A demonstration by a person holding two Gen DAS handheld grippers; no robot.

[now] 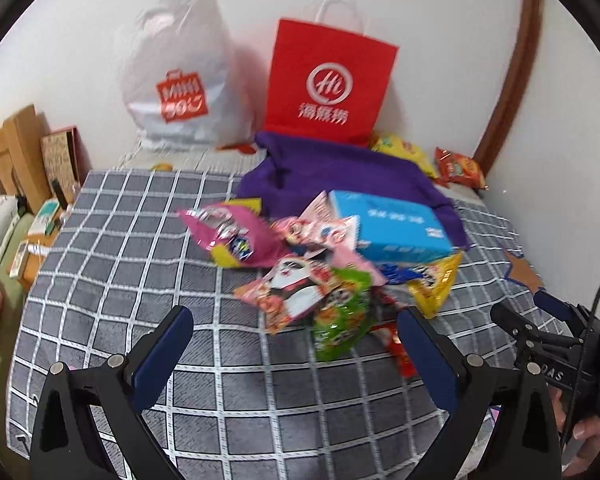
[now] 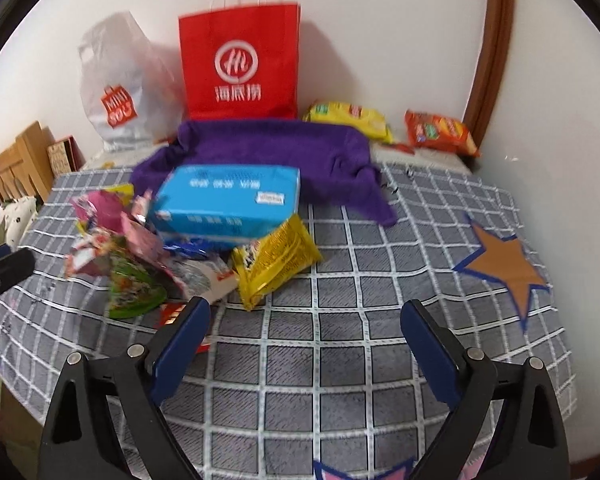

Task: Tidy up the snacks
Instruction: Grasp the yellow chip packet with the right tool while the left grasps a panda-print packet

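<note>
A pile of snacks lies on the grey checked cloth [image 1: 140, 280]: a blue box [image 1: 396, 228] [image 2: 228, 200], a pink packet [image 1: 236, 236], a green packet [image 1: 340, 316] [image 2: 134, 292], a panda-print packet [image 1: 288, 292] and a yellow packet [image 2: 274, 264] [image 1: 434, 284]. My left gripper [image 1: 296, 360] is open and empty, just in front of the pile. My right gripper [image 2: 304, 344] is open and empty, right of the pile; it also shows at the right edge of the left wrist view [image 1: 548, 320].
A red paper bag [image 1: 328, 80] [image 2: 240, 64] and a white plastic bag [image 1: 180, 76] [image 2: 116, 84] stand against the back wall. A purple towel [image 2: 268, 152] lies before them. Yellow [image 2: 352, 120] and orange [image 2: 440, 132] packets lie far right. A cardboard star [image 2: 504, 268] sits right.
</note>
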